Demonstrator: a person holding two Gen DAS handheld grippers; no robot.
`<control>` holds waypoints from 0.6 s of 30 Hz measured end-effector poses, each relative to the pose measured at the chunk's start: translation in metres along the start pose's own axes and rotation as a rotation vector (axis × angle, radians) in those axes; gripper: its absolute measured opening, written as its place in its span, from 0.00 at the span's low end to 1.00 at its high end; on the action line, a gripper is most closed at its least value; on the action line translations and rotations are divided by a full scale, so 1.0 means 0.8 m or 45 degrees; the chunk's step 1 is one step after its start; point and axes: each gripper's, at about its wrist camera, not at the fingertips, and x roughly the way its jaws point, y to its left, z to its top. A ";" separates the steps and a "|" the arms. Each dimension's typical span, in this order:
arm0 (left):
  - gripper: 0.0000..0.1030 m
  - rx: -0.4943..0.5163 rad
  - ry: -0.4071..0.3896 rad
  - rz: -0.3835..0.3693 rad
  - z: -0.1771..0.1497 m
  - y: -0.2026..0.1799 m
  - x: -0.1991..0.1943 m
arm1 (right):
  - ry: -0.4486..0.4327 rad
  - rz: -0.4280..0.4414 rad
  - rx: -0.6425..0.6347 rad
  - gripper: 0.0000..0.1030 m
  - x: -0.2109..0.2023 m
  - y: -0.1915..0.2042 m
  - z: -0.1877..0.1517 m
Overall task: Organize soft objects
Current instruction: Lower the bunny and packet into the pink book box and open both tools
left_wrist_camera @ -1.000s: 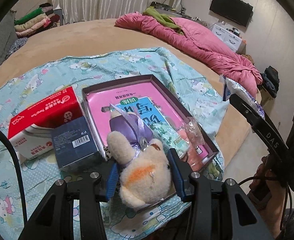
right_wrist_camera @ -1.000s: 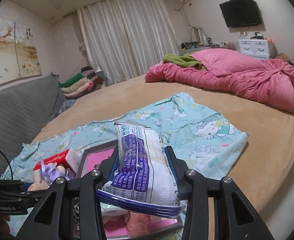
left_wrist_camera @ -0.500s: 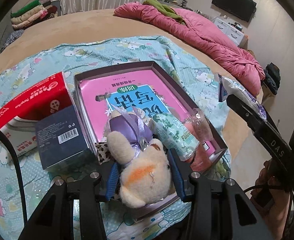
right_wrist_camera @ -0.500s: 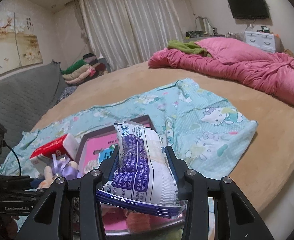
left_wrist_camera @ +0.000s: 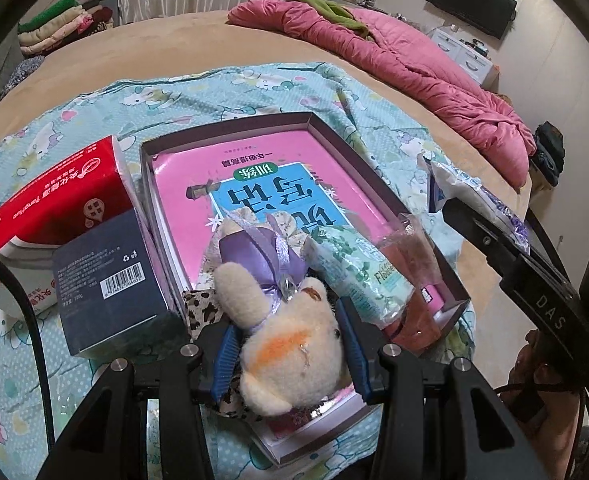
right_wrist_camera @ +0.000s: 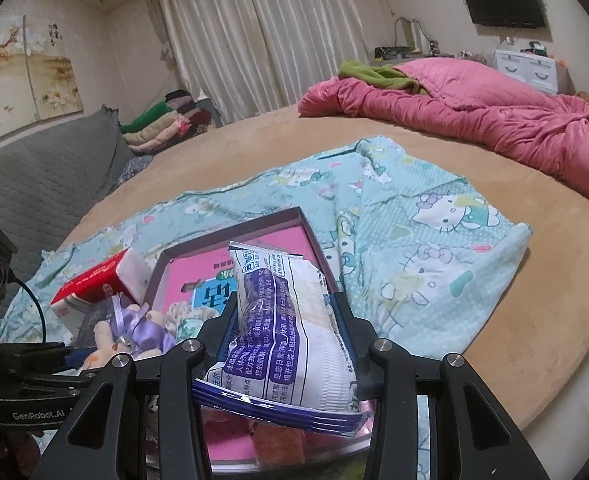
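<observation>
- The left hand-held gripper is closed around a cream plush toy with an orange patch, its blue pads pressing both sides of the toy.
- The plush toy hangs over the near end of the open box, which lies on the cartoon-print sheet on the bed.
- Inside the box lies a pink book; on its near half sit a purple ribboned sachet, a green floral pack and a clear bag with a reddish item.
- Just left of the box stand a dark blue carton and a red tissue pack, touching each other.
- The right hand-held gripper grips a white and purple wipes pack, held above the box's near right part.
- Far beyond the box, a pink quilt is bunched on the bed.
</observation>
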 end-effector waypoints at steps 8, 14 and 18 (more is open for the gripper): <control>0.46 -0.006 0.008 0.001 0.005 0.004 0.009 | 0.073 0.028 -0.013 0.43 0.022 0.007 -0.009; 0.46 -0.018 0.014 0.001 0.005 0.009 0.014 | 0.122 0.052 -0.016 0.43 0.035 0.011 -0.015; 0.46 -0.026 0.016 -0.002 0.006 0.012 0.016 | 0.150 0.072 -0.023 0.45 0.042 0.015 -0.019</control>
